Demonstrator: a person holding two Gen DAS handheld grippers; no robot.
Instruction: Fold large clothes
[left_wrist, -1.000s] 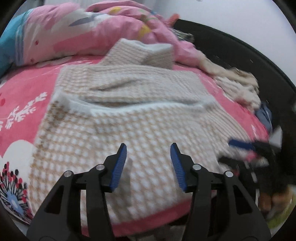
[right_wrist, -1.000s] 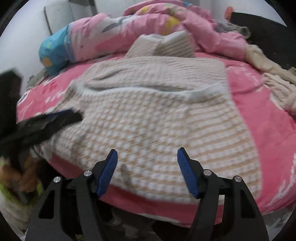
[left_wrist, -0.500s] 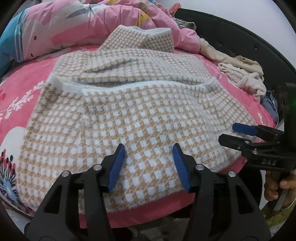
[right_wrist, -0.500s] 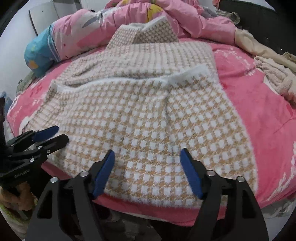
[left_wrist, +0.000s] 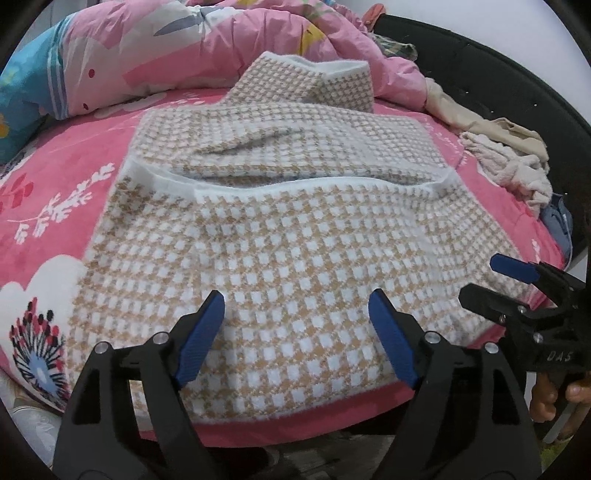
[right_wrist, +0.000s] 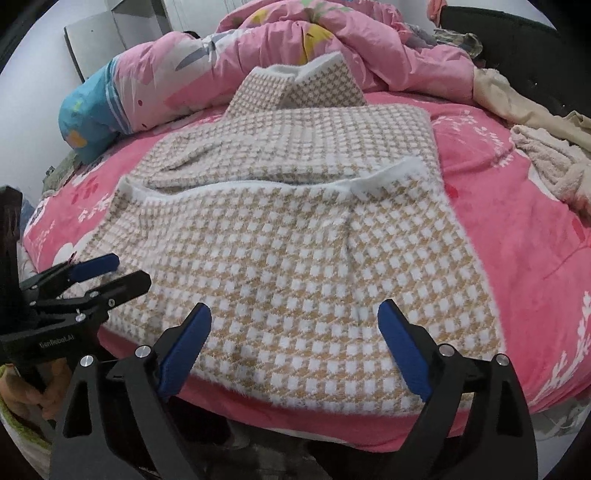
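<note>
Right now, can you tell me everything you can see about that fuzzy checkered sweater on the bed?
The checkered sweater is fluffy knit, tan with small white squares and white fuzzy edging. It lies flat on the pink bedspread, its near part folded up over the rest, so a white edge runs across its middle. A sleeve lies tucked across the far half, and a collar or hood props against the pink quilt. Its near edge reaches the bed's edge. Neither gripper holds it.

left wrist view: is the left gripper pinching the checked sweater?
No. The left gripper stands open above the checked sweater, its blue pads apart with no fabric pinched between them.
</note>
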